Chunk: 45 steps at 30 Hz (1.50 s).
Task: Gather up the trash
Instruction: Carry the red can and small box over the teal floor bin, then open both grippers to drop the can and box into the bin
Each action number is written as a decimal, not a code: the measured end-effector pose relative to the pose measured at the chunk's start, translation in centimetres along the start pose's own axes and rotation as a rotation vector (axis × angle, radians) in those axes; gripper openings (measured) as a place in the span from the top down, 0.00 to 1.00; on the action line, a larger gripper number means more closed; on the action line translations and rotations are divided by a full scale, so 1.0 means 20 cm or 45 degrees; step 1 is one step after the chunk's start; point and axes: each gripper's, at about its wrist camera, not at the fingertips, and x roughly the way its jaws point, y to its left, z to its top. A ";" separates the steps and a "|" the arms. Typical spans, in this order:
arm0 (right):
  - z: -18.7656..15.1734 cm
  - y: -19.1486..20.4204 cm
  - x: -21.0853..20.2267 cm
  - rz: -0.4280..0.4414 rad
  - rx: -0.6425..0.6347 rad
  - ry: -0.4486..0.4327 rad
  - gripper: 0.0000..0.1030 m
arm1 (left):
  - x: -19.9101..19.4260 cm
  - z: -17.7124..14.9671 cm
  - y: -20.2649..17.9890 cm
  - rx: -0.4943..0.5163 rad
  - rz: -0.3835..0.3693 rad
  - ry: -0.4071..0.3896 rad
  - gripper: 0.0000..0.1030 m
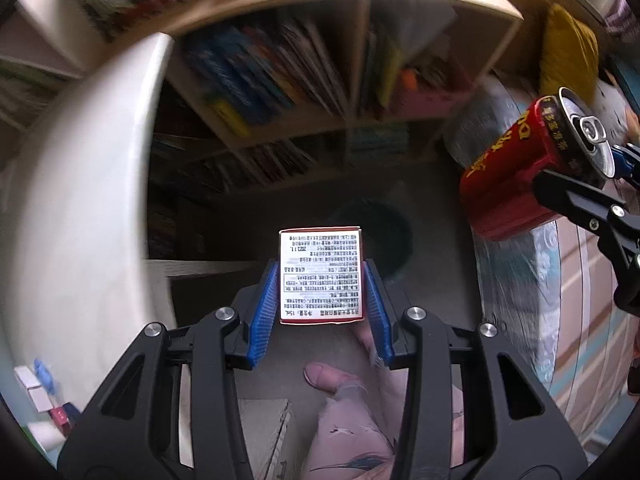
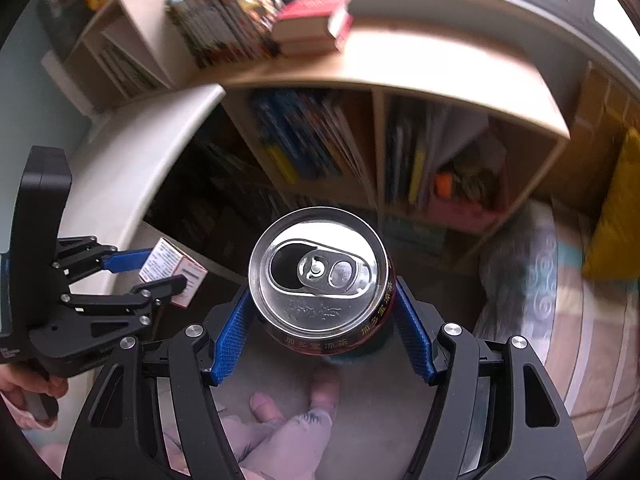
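Observation:
My left gripper (image 1: 322, 280) is shut on a small red and white printed box (image 1: 322, 276), held in the air above the floor. A dark round bin (image 1: 380, 236) stands on the floor just beyond the box. My right gripper (image 2: 322, 308) is shut on an opened red drink can (image 2: 320, 276), its silver top facing the camera. The can (image 1: 520, 168) and the right gripper (image 1: 600, 184) show at the right of the left wrist view. The left gripper (image 2: 160, 272) with the box (image 2: 174, 270) shows at the left of the right wrist view.
A white curved table edge (image 1: 88, 208) runs along the left. A wooden bookshelf (image 2: 400, 76) full of books stands ahead. A bed or mat with a yellow cushion (image 2: 616, 216) lies at the right. The person's feet (image 2: 296, 412) are below on the grey floor.

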 end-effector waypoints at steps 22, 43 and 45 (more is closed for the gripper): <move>-0.11 -0.23 0.34 0.091 0.187 0.174 0.35 | 0.38 0.12 -0.23 0.092 -0.088 0.224 0.62; 0.02 -0.25 0.39 0.140 0.142 0.179 0.25 | 0.40 0.15 -0.08 -0.015 -0.035 0.215 0.16; 0.05 -0.21 0.38 0.152 0.102 0.171 0.25 | 0.36 0.13 -0.02 -0.066 -0.027 0.202 0.16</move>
